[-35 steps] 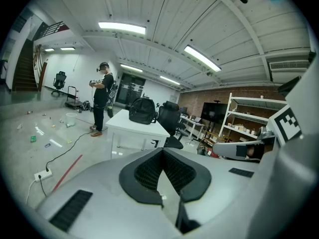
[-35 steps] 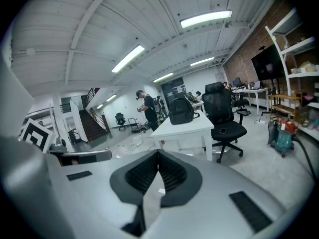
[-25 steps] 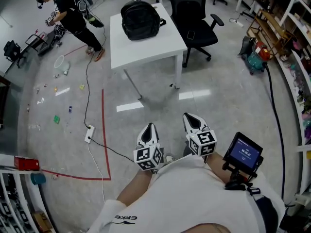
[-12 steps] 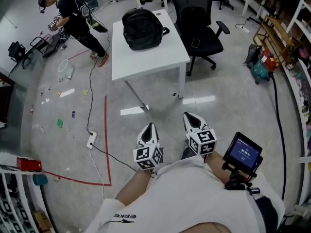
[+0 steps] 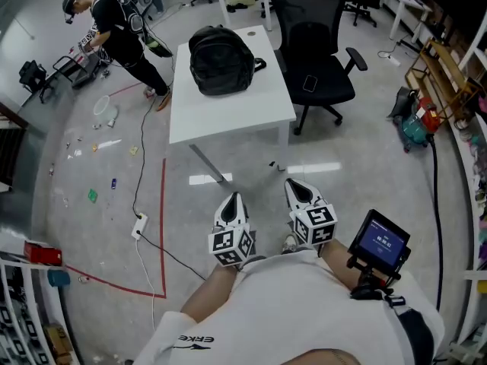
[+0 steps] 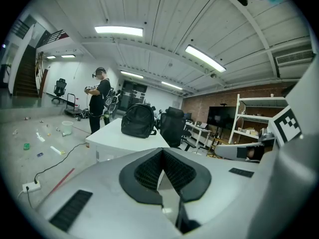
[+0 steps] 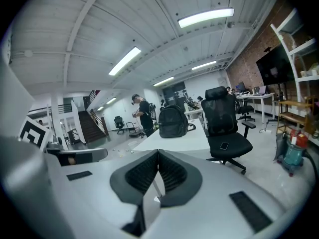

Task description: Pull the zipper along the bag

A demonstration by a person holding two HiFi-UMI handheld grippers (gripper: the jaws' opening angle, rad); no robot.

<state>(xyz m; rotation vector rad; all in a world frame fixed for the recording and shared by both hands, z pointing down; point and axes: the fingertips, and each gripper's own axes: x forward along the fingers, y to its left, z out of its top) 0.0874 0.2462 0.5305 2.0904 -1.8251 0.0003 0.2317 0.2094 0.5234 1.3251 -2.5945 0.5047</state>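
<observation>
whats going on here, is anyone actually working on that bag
Not yet. A person holds the left gripper and the right gripper, both shut and empty, out over the floor. The black backpack sits untouched on the white table ahead, well apart from both grippers, so the zipper pull has not begun. A black office chair stands beside the table, and another person is busy beyond it.

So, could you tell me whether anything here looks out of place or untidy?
Small bits of litter lie scattered across the floor left of the table, and a phone sits on the office chair seat. The backpack stands upright on the table.
</observation>
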